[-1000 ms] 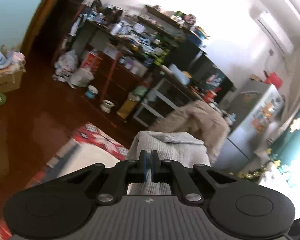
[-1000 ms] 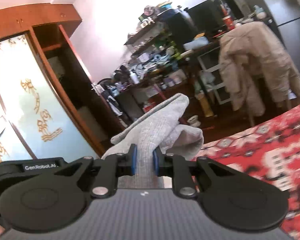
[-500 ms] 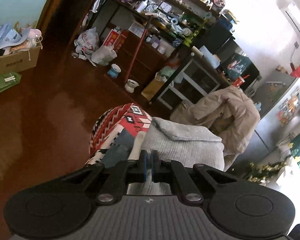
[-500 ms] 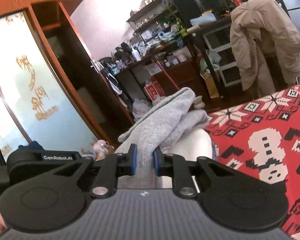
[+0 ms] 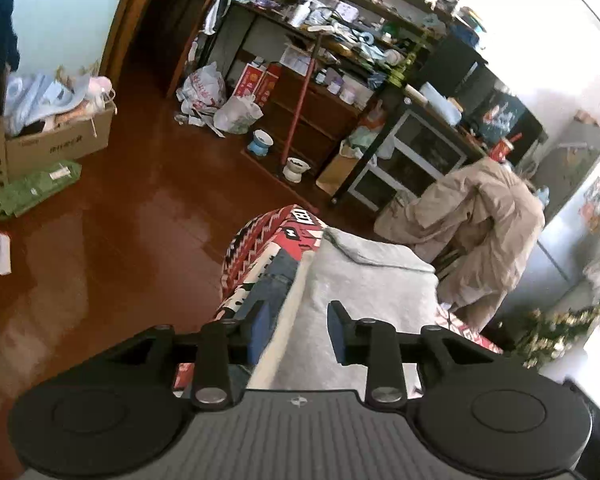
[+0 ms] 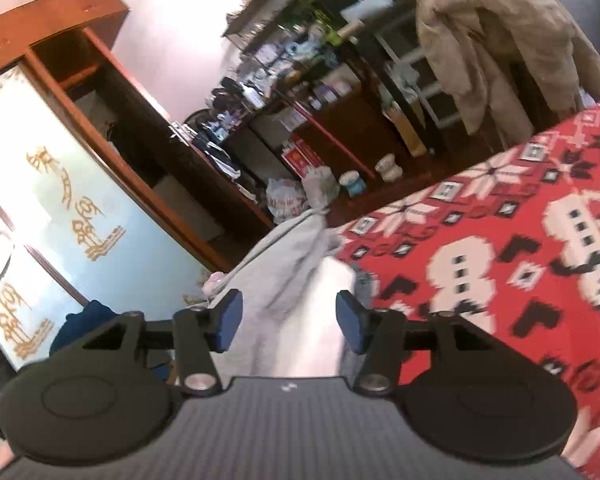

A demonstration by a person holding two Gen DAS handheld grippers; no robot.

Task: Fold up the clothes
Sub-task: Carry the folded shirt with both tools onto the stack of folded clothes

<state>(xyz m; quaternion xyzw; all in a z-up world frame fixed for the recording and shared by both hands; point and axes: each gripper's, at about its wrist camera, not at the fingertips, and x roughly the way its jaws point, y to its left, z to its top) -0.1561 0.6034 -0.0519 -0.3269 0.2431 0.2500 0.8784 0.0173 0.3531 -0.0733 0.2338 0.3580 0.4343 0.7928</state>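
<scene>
Both tongs [image 5: 296, 330] [image 6: 289, 322] gape around the grey garment [image 5: 364, 280].

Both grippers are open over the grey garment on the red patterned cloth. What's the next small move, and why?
Probably draw both grippers back clear. The left gripper and right gripper stand open, and the grey garment lies folded on the red patterned cloth between their fingers, so neither seems to grip it.
</scene>
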